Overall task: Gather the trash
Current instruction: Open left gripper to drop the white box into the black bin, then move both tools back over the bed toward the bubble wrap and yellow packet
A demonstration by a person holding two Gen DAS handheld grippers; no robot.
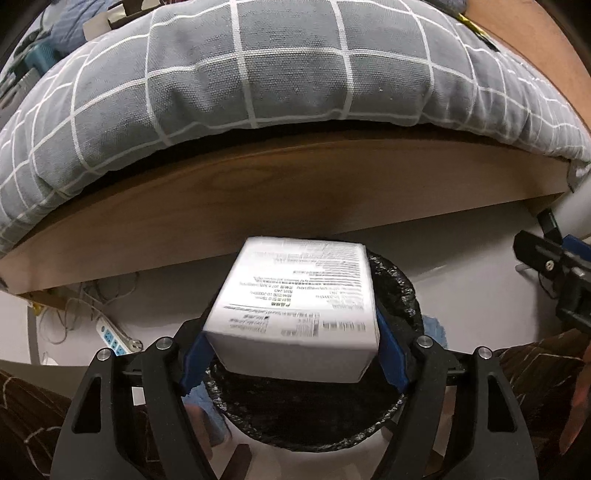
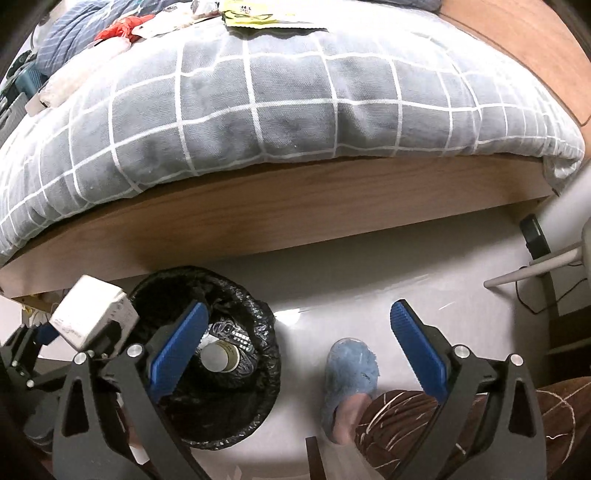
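My left gripper [image 1: 291, 332] is shut on a white cardboard box [image 1: 299, 306] with printed text and holds it over the black-lined trash bin [image 1: 402, 295]. In the right wrist view the box [image 2: 92, 314] hangs at the bin's [image 2: 258, 321] left rim, with the left gripper [image 2: 70, 336] under it. My right gripper [image 2: 299, 325] is open and empty, above the floor just right of the bin. Inside the bin lie a white cup [image 2: 218, 356] and other scraps. More litter [image 2: 258, 14] lies on the bed at the top.
A bed with a grey checked duvet [image 2: 280, 103] and wooden frame [image 2: 288, 206] fills the background. A foot in a blue slipper [image 2: 351, 376] stands right of the bin. A power strip [image 1: 114, 338] and cables lie under the bed at left. A chair leg [image 2: 532, 271] is at right.
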